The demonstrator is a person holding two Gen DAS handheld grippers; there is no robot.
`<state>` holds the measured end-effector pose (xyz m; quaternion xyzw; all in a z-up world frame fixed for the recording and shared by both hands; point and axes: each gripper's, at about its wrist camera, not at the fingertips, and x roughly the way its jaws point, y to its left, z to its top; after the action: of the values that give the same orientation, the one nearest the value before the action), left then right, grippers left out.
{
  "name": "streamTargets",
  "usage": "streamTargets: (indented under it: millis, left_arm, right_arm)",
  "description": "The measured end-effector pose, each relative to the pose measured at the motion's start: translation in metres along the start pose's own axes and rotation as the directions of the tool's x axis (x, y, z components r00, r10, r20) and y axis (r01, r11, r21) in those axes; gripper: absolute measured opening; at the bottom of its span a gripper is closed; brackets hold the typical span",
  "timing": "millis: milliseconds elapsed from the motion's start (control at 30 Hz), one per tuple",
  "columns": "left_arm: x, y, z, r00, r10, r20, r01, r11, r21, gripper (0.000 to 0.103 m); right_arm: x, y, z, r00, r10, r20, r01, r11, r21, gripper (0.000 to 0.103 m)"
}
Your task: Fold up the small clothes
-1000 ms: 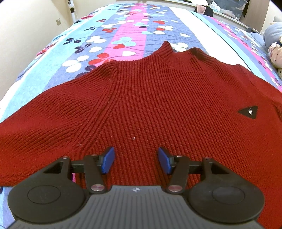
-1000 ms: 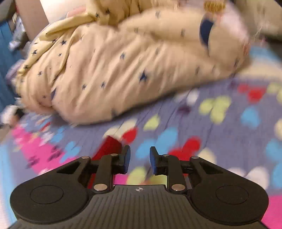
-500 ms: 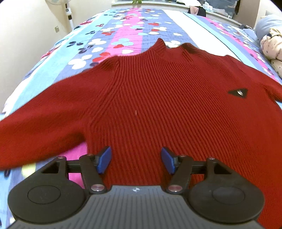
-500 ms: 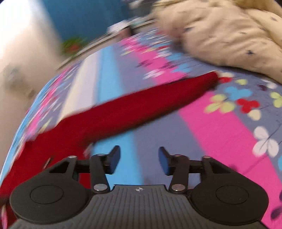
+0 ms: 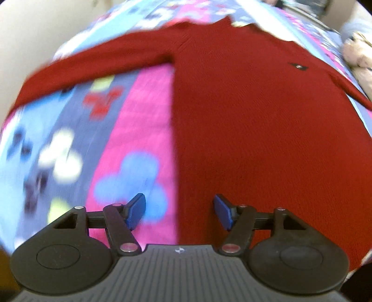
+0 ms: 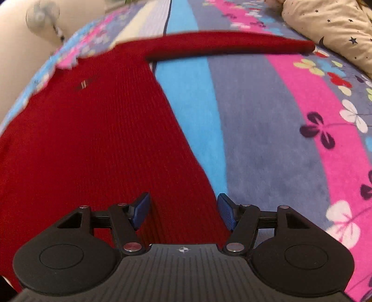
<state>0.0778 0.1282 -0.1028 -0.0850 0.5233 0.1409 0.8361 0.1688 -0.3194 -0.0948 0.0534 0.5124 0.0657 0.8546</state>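
Observation:
A dark red knit sweater (image 5: 255, 116) lies flat on a flowered bedspread, front up, with a small dark logo patch (image 5: 297, 66). Its one sleeve (image 5: 93, 62) stretches out to the left in the left wrist view. My left gripper (image 5: 179, 212) is open and empty over the sweater's lower left side edge. In the right wrist view the sweater (image 6: 93, 139) fills the left half, and its other sleeve (image 6: 232, 45) stretches to the right. My right gripper (image 6: 183, 212) is open and empty over the sweater's lower right side edge.
The bedspread (image 6: 267, 139) has pink, blue and grey stripes with flower prints. A cream star-printed quilt (image 6: 330, 25) is bunched at the far right, near the sleeve's cuff. A white fan (image 6: 43, 17) stands beyond the bed. A beige wall (image 5: 28, 34) borders the left.
Both grippers have pulled back toward the sweater's hem. The left one shifted left to the side edge. The right one swung from the quilt round to the sweater's right edge and opened wider.

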Motion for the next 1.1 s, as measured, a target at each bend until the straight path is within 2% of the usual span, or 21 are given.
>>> streamTargets:
  millis: [133,167,200,233,267,300,433,500,567,633,733,800,833,867,900,967,1000,1067,1100]
  left_arm:
    - [-0.007,0.012,-0.021,0.995,-0.087,-0.04,0.082,0.99,-0.118,0.068]
    - [-0.007,0.011,-0.026,0.991,-0.123,-0.052,0.115,0.983,-0.144,0.058]
    - [-0.007,0.009,-0.029,0.986,-0.154,-0.061,0.143,0.978,-0.152,0.036]
    - [-0.006,0.006,-0.031,0.984,-0.165,-0.066,0.155,0.978,-0.142,0.031]
    - [-0.008,0.001,-0.032,0.988,-0.144,-0.055,0.137,0.984,-0.111,0.021]
    - [-0.01,-0.003,-0.033,0.991,-0.124,-0.043,0.12,0.99,-0.076,0.014]
    - [-0.023,0.012,-0.034,0.989,-0.146,0.008,0.146,0.982,-0.122,0.012]
    - [-0.045,0.023,-0.032,0.981,-0.173,0.086,0.183,0.975,-0.124,0.011]
    - [-0.068,0.036,-0.033,0.966,-0.195,0.171,0.217,0.969,-0.121,0.011]
    - [-0.076,0.046,-0.034,0.966,-0.169,0.194,0.197,0.972,-0.131,0.011]
    - [-0.056,0.047,-0.031,0.986,-0.134,0.099,0.148,0.978,-0.149,0.012]
    - [-0.044,0.042,-0.031,0.995,-0.091,0.039,0.095,0.985,-0.143,0.018]
    - [-0.046,0.04,-0.033,0.998,-0.042,0.049,0.048,0.99,-0.132,0.017]
    - [-0.052,0.035,-0.032,0.995,0.009,0.096,0.002,0.993,-0.117,0.02]
    - [-0.057,0.032,-0.029,0.99,0.023,0.14,-0.009,0.995,-0.1,0.029]
    - [-0.065,0.02,-0.026,0.977,0.004,0.215,0.006,0.999,-0.046,0.04]
    - [-0.066,0.011,-0.025,0.973,-0.006,0.232,0.008,1.0,-0.007,0.04]
    - [-0.058,-0.006,-0.024,0.977,-0.023,0.211,0.01,0.998,0.063,0.043]
    - [-0.05,-0.012,-0.024,0.984,-0.036,0.173,0.023,0.997,0.078,0.049]
  right_arm:
    - [-0.002,-0.002,-0.006,1.0,0.02,0.001,-0.02,1.0,-0.012,0.064]
    - [-0.003,-0.003,-0.007,1.0,0.02,0.002,-0.02,1.0,-0.017,0.06]
    - [-0.003,-0.003,-0.008,1.0,0.017,0.003,-0.017,1.0,-0.025,0.049]
    - [-0.003,-0.002,-0.008,1.0,0.02,0.003,-0.02,0.999,-0.034,0.041]
    - [-0.002,-0.001,-0.008,0.999,0.041,0.002,-0.04,0.999,-0.037,0.023]
    - [-0.005,-0.001,-0.009,0.997,0.071,0.002,-0.071,0.997,-0.028,0.02]
    - [-0.023,-0.003,-0.012,0.99,0.13,0.045,-0.13,0.991,-0.012,0.017]
    - [-0.044,-0.011,-0.012,0.977,0.186,0.109,-0.19,0.981,0.026,0.016]
    - [-0.064,-0.02,-0.017,0.954,0.25,0.168,-0.261,0.964,0.045,0.015]
    - [-0.074,-0.025,-0.025,0.944,0.281,0.171,-0.297,0.952,0.071,0.015]
    - [-0.058,-0.016,-0.032,0.967,0.248,0.049,-0.251,0.967,0.047,0.015]
    - [-0.041,-0.005,-0.035,0.986,0.164,-0.036,-0.165,0.986,-0.012,0.018]
    - [-0.034,-0.002,-0.035,0.994,0.097,-0.055,-0.099,0.994,-0.034,0.019]
    - [-0.032,0.001,-0.035,0.997,0.057,-0.046,-0.059,0.997,-0.052,0.029]
    - [-0.035,0.004,-0.033,0.999,0.039,-0.009,-0.039,0.997,-0.07,0.033]
    - [-0.052,0.013,-0.029,0.991,0.022,0.131,-0.006,0.992,-0.122,0.033]
    - [-0.06,0.018,-0.028,0.98,0.039,0.193,-0.009,0.988,-0.153,0.035]
    - [-0.068,0.027,-0.028,0.961,0.102,0.256,-0.052,0.98,-0.193,0.039]
    - [-0.068,0.032,-0.028,0.958,0.131,0.255,-0.077,0.974,-0.212,0.045]
